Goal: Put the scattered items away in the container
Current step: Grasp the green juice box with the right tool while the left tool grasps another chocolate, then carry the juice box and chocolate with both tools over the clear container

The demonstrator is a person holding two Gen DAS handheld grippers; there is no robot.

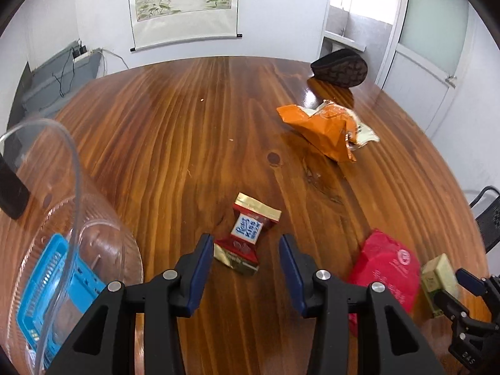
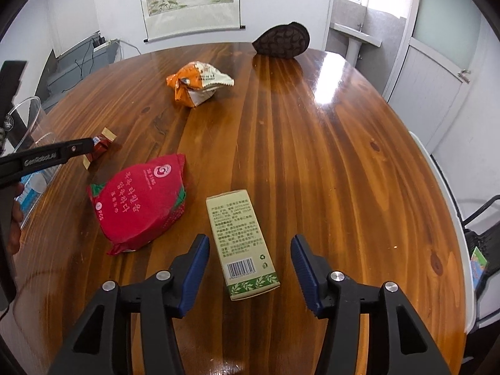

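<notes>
My left gripper (image 1: 245, 250) is open, its fingers on either side of a red and gold candy wrapper (image 1: 247, 234) on the wooden table; the candy also shows in the right wrist view (image 2: 100, 146). A clear plastic container (image 1: 72, 218) with a blue item (image 1: 53, 293) inside stands at the left. My right gripper (image 2: 250, 250) is open around a pale green box (image 2: 242, 242), which also shows in the left wrist view (image 1: 439, 276). A red packet (image 2: 140, 203) lies left of the box. An orange snack bag (image 2: 197, 86) lies farther back.
A brown patterned pouch (image 2: 282, 40) sits at the table's far edge. The wooden table (image 2: 343, 156) is round. A black chair (image 2: 481, 243) stands at the right. A grey cabinet (image 1: 59, 78) with cables is by the far wall.
</notes>
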